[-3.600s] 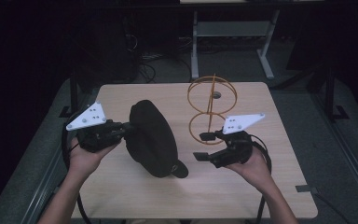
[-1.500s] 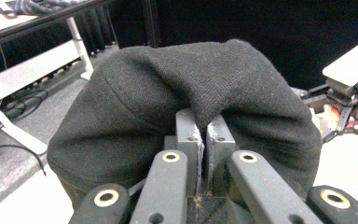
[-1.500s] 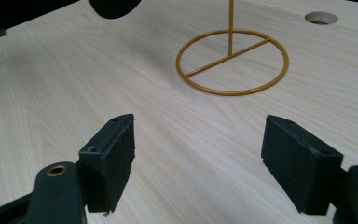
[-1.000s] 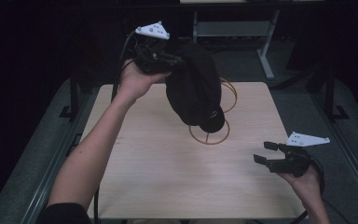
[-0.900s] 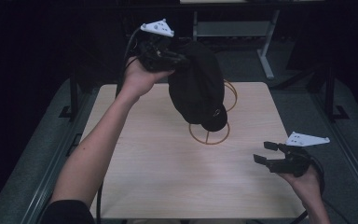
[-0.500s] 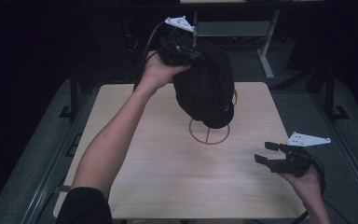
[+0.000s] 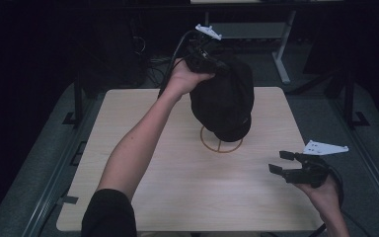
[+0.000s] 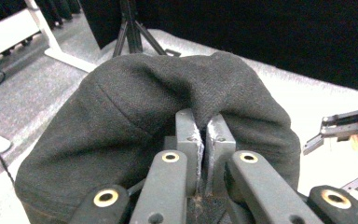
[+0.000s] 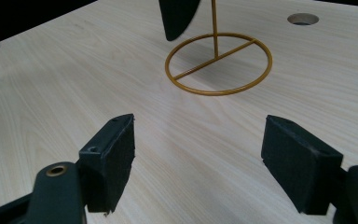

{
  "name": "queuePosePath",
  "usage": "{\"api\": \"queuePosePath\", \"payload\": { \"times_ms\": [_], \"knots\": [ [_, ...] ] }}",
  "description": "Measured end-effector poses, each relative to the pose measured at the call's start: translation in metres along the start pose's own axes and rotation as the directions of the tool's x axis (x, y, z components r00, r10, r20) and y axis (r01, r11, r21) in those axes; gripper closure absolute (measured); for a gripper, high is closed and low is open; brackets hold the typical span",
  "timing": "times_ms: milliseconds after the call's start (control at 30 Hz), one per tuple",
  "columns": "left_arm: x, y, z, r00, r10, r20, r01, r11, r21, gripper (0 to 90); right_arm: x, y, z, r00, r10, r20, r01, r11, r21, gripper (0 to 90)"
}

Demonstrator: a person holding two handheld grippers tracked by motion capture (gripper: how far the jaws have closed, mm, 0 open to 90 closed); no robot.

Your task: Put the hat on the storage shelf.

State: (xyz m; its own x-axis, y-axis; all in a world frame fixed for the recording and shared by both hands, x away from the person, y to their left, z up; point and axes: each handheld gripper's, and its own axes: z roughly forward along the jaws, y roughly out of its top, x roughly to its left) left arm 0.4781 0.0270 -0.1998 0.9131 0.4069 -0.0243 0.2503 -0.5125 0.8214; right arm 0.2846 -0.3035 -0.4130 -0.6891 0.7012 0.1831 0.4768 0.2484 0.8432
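Note:
A black cap (image 7: 224, 101) hangs in the air above a gold wire stand (image 7: 221, 143) at the table's middle back. My left gripper (image 7: 212, 61) is raised high and shut on the cap's top edge; in the left gripper view the jaws pinch a fold of the dark fabric (image 8: 163, 107). The cap hides the stand's upper part, so only the ring base (image 9: 218, 63) and thin post show. My right gripper (image 7: 282, 163) stays low near the table's right front, open with nothing between its pads (image 9: 113, 158).
The light wooden table (image 7: 148, 163) has a small round hole (image 9: 303, 19) near its far side. A white-legged frame (image 7: 281, 54) and cables lie on the grey floor behind it. Dark metal rails (image 7: 74, 128) run along both table sides.
My left gripper has carried the cap up and to the right, from the table's back left to over the stand. The right gripper has stayed in place, open.

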Motion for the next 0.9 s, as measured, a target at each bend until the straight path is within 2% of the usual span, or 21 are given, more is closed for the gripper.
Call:
{"api": "queuePosePath", "payload": {
  "times_ms": [233,267,367,433,467,567,900],
  "knots": [
    [-0.001,0.001,0.014,0.9999,-0.012,-0.010,0.013,0.9994,0.032,86.4,0.001,0.000,0.001,1.0000,-0.005,0.000,0.005,1.0000,0.001,25.5],
    [-0.001,0.001,0.018,0.9997,-0.013,-0.019,0.014,0.9987,0.049,85.9,0.001,0.000,0.001,1.0000,-0.009,0.000,0.009,1.0000,0.003,25.5],
    [-0.002,0.000,0.022,0.9994,-0.008,-0.033,0.010,0.9977,0.067,79.3,0.001,0.000,0.002,1.0000,-0.010,-0.001,0.010,0.9999,0.009,25.5],
    [-0.005,-0.001,0.026,0.9987,0.011,-0.050,-0.007,0.9969,0.079,76.8,0.002,-0.001,0.003,1.0000,-0.010,0.001,0.010,0.9999,0.014,25.5],
    [-0.006,-0.002,0.029,0.9990,-0.002,-0.044,0.005,0.9969,0.079,68.0,0.002,-0.002,0.003,0.9999,-0.013,0.001,0.013,0.9998,0.017,25.5],
    [-0.007,-0.001,0.030,0.9987,0.005,-0.051,-0.001,0.9961,0.088,62.8,0.002,-0.002,0.003,1.0000,-0.009,0.003,0.008,0.9998,0.020,25.5],
    [-0.007,-0.004,0.023,0.9984,-0.004,-0.056,0.008,0.9971,0.076,55.6,0.001,-0.005,0.002,0.9999,-0.003,0.010,0.003,0.9999,0.017,25.4]
  ]
}}
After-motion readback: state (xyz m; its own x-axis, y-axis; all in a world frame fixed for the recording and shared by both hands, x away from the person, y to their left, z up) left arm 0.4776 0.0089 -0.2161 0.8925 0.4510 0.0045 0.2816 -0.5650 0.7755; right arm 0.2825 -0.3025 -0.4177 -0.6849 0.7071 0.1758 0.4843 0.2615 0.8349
